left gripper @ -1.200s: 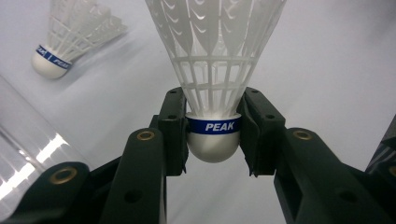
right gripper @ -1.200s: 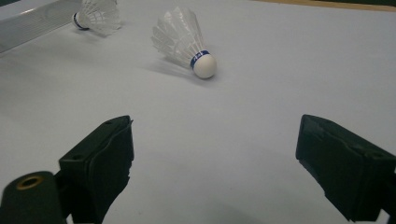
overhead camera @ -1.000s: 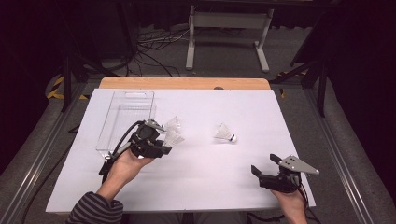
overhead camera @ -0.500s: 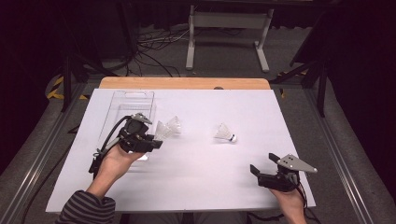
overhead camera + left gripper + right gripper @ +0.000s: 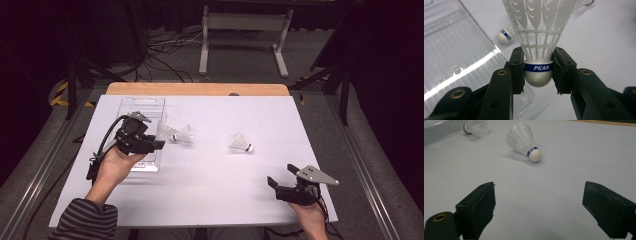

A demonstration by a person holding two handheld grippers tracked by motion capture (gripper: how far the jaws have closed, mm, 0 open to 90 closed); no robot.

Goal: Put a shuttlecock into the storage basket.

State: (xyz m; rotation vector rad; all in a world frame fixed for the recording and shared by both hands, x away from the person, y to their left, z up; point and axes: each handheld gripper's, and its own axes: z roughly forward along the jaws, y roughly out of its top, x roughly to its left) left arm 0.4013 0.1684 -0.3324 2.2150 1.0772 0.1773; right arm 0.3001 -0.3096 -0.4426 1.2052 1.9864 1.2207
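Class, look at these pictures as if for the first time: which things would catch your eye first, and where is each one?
First, the white shuttlecock clamped at its blue-banded cork in the left tongs, held above the clear plastic tray at the table's left. Next, two loose shuttlecocks lie on the white sheet: one just beyond the left tongs, another near the middle. The right tongs stand open and empty at the near right corner.

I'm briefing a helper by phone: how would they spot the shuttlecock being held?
Start at the clear tray on the table's left. Beside it the left gripper clamps one shuttlecock by its cork. The other two lie loose on the table.
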